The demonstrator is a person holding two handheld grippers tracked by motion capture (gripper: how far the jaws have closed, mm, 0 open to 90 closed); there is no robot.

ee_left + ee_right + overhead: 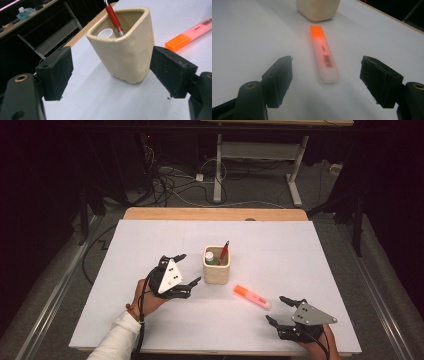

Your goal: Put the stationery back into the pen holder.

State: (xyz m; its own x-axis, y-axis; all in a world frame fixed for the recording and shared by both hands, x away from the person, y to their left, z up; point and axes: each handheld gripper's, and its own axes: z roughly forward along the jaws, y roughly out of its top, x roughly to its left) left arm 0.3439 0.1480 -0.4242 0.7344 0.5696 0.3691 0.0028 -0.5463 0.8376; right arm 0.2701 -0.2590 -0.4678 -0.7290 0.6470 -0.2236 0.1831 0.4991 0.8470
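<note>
Standing upright mid-counter [150, 320], the cream ceramic square pen cup [216, 266] is flanked, untouched, by the open left hand-held gripper [188, 268]. The orange highlighter [252, 297] is faced by the open, empty right hand-held gripper [278, 309].

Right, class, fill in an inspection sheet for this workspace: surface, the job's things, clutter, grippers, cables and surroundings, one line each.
Surface: white board on a wooden table.
Job's things: orange highlighter lying flat, apart from the cream cup; the cup stands upright holding a red pen and a white-capped item.
Clutter: nothing seen.
Grippers: left gripper open, jaws either side of the cup without touching; right gripper open, aimed at the highlighter, not touching.
Cables: one trails from the left gripper along the wrist; a tangle on the floor beyond the table.
Surroundings: dark room, white desk frame behind.
</note>
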